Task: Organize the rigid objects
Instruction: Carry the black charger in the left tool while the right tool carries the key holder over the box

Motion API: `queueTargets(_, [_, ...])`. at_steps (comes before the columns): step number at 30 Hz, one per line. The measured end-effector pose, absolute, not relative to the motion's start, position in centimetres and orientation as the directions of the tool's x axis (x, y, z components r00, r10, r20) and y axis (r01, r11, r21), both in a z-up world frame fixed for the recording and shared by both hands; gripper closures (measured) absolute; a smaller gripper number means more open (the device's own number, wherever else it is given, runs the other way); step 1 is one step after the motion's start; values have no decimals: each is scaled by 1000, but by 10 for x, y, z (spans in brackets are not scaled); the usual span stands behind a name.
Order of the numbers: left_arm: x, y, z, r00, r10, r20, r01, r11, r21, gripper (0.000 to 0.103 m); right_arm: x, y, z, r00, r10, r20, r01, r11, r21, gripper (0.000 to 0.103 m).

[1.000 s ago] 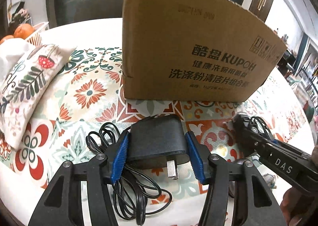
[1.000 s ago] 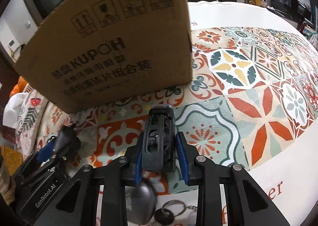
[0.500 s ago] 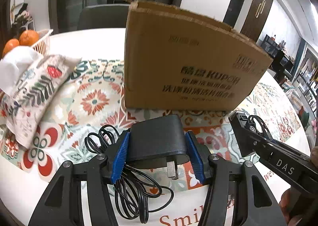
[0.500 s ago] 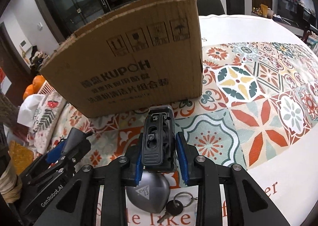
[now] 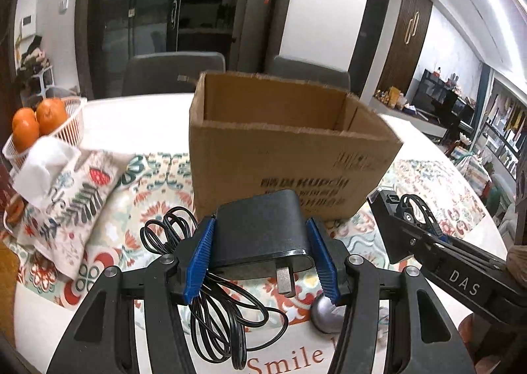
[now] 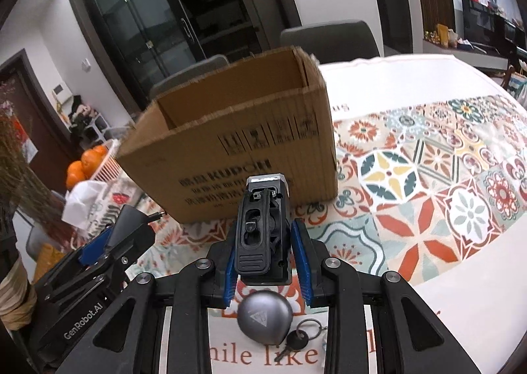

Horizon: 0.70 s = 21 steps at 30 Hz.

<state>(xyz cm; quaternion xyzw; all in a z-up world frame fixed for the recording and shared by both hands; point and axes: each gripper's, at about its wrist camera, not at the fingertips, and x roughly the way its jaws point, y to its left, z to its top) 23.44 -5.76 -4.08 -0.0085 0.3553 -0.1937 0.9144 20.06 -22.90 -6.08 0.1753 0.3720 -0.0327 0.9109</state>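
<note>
My left gripper (image 5: 262, 258) is shut on a black power adapter (image 5: 260, 232); its coiled black cable (image 5: 217, 311) hangs down under it. My right gripper (image 6: 265, 262) is shut on a black clip-like device (image 6: 263, 229) with a metal end. Both are held above the table, in front of an open brown cardboard box (image 5: 290, 150), whose inside shows from above in both views (image 6: 237, 130). The right gripper shows at the right of the left wrist view (image 5: 428, 242). The left gripper shows at the left of the right wrist view (image 6: 108, 242).
A grey teardrop fob (image 6: 265, 314) with a key (image 6: 298, 339) lies on the patterned tablecloth (image 6: 428, 196) below the right gripper. A floral pouch (image 5: 72, 196), a white tissue (image 5: 42, 170) and a basket of oranges (image 5: 36, 123) sit at the left. Chairs (image 5: 171, 71) stand behind the table.
Both grippers have risen with their objects. The box now sits lower in both views and its open top shows.
</note>
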Motion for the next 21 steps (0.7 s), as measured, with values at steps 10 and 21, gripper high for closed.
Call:
queueTargets(10, [238,-65,-8,709,-379,-595,374,917,-139,47,192,-235,-25,786,76,-614,152,938,311,72])
queueTargets(21, [251,-75,24,734,-383,-561,392,913,-112,47,206,-240,1,823,77,-562,120,944,306,72])
